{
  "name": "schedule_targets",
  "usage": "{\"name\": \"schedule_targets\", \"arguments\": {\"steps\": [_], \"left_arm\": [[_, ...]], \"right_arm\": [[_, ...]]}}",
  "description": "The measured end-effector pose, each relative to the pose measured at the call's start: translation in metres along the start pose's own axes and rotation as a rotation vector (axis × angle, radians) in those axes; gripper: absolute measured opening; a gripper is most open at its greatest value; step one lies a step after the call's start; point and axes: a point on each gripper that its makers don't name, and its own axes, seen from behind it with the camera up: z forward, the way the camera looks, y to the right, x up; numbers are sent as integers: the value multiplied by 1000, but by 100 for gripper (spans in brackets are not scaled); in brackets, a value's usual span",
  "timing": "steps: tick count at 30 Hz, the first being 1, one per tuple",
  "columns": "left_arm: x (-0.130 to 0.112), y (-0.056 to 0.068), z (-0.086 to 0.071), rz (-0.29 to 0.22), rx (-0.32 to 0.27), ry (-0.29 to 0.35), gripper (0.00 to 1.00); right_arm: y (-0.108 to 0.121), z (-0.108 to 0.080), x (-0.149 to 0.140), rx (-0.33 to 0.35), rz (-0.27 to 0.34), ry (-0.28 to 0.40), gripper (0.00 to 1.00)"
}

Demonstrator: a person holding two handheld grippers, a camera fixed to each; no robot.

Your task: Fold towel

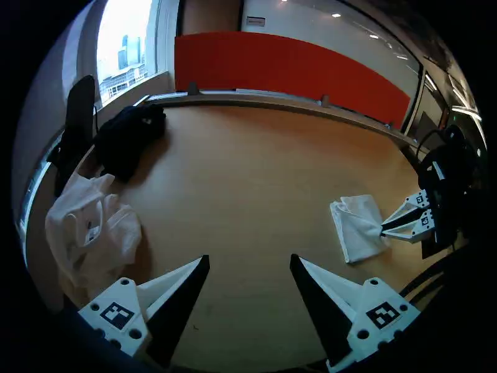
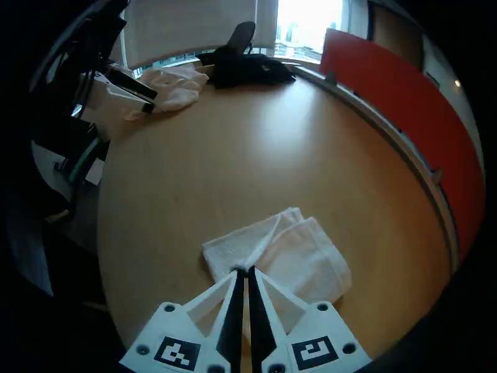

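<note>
Daylight is streaming through the overexposed window, sheening the tabletop; the room is looking dim, edges are curving heavily

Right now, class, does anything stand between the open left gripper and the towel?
Nothing visible does: bare table lies between the left gripper and the towel. The right gripper pinches the towel from its far side; the white heap and black heap sit off the other way.

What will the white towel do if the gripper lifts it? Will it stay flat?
Probably not. The towel puckers into a ridge where the right gripper pinches it, so it looks floppy and would likely droop. It looks like thin cloth, so it is probably light.
</note>
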Motion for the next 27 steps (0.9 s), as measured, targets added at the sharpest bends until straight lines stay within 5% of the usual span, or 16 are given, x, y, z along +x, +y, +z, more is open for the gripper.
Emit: {"name": "schedule_targets", "arguments": {"steps": [10, 15, 21, 27], "left_arm": [[-2, 1, 0, 0, 0, -4, 96], [-1, 2, 1, 7, -3, -3, 97], [-1, 2, 0, 8, -2, -3, 96], [-1, 2, 1, 8, -1, -4, 96]], "right_arm": [[2, 0, 0, -2, 8, -2, 8], [1, 0, -4, 3, 35, -5, 27], [4, 0, -11, -6, 76, -10, 64], [8, -1, -24, -23, 105, -27, 70]]}}
